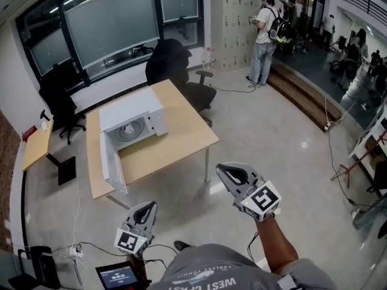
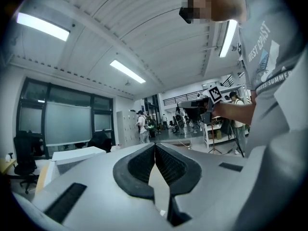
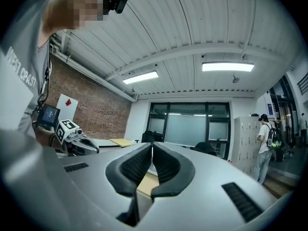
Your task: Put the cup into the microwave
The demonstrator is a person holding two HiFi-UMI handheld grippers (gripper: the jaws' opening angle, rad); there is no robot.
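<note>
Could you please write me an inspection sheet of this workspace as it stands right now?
Surface: light wooden table, mostly bare.
Job's things: white microwave oven on the table, its door swung open; no cup seen.
Clutter: nothing seen on the table besides the microwave.
Grippers: left gripper and right gripper both shut and empty, held short of the table.
Cables: white power strip with leads on the floor at lower left; thin cable across the floor at right.
Surroundings: black office chair behind the table; grey lockers with a person standing beside them.
</note>
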